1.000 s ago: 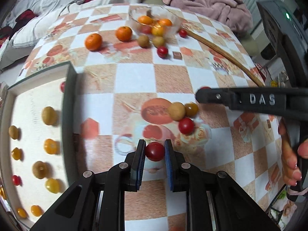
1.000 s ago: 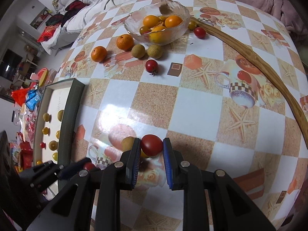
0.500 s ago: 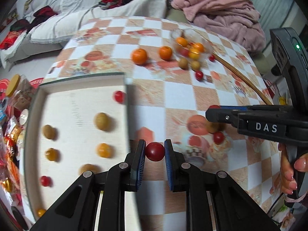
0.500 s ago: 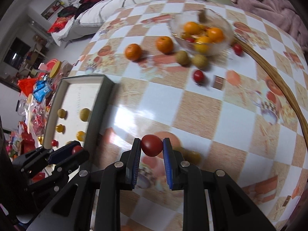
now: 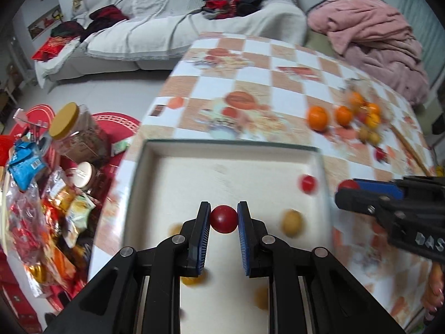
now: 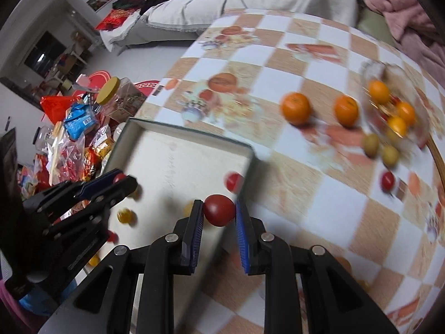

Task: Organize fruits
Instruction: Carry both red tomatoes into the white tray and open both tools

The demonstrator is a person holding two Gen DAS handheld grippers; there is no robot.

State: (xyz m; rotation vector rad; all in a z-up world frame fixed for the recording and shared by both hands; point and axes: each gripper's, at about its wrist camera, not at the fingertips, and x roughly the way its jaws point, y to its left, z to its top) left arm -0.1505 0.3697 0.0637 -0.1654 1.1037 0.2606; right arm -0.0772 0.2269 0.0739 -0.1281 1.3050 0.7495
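Observation:
My left gripper (image 5: 223,218) is shut on a red cherry tomato (image 5: 224,219) and holds it above the white tray (image 5: 222,150). The tray holds a red tomato (image 5: 308,183), a brown fruit (image 5: 291,222) and several yellow ones. My right gripper (image 6: 218,213) is shut on another red cherry tomato (image 6: 219,213) over the tray's right rim (image 6: 244,181). It shows in the left wrist view (image 5: 358,192) too. My left gripper shows in the right wrist view (image 6: 119,179).
Two oranges (image 6: 295,107) (image 6: 346,110) lie beside a glass bowl of fruit (image 6: 389,105) at the back right, with small brown fruits (image 6: 371,144) and a red tomato (image 6: 387,179) near it. Snack bags and a jar (image 5: 75,133) crowd the floor left of the table.
Both grippers have swung left from the middle of the table to the tray, each carrying its tomato. The left one now hangs over the tray, the right one over its rim.

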